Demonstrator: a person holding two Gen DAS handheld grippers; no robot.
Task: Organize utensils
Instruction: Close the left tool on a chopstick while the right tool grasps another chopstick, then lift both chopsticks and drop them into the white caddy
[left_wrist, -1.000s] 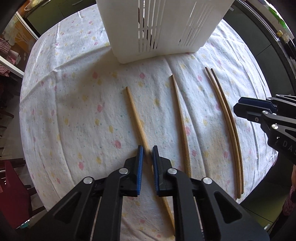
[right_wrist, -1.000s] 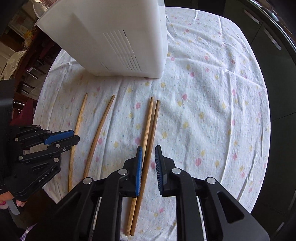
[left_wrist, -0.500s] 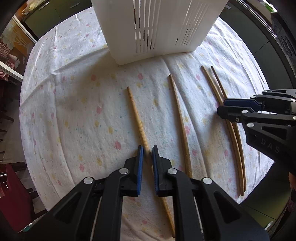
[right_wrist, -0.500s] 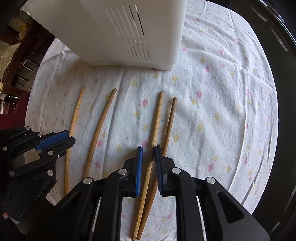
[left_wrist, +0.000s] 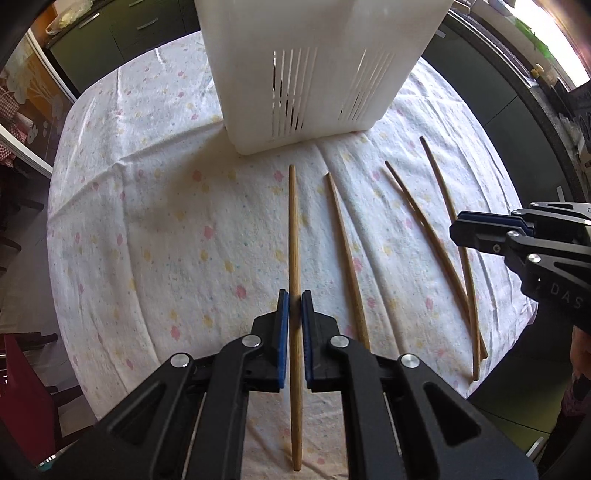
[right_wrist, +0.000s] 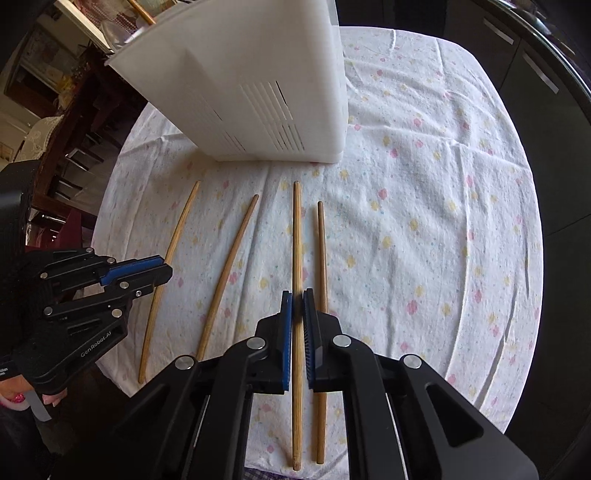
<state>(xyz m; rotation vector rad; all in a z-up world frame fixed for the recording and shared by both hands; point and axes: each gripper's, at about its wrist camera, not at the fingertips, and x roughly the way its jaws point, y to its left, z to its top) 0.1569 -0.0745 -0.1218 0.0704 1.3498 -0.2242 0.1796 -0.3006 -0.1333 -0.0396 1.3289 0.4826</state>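
Both tools are matte black plastic with angular, cut-out frames. The left gripper and right gripper carry blue pads on their inner faces and round silver screws along the linkages. White lettering reads "GenRobot.AI" on the left one; the right shows "DAS", probably part of a longer word. A black glove covers the left hand.

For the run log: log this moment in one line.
left gripper: shut on chopstick | right gripper: shut on chopstick | basket: upright
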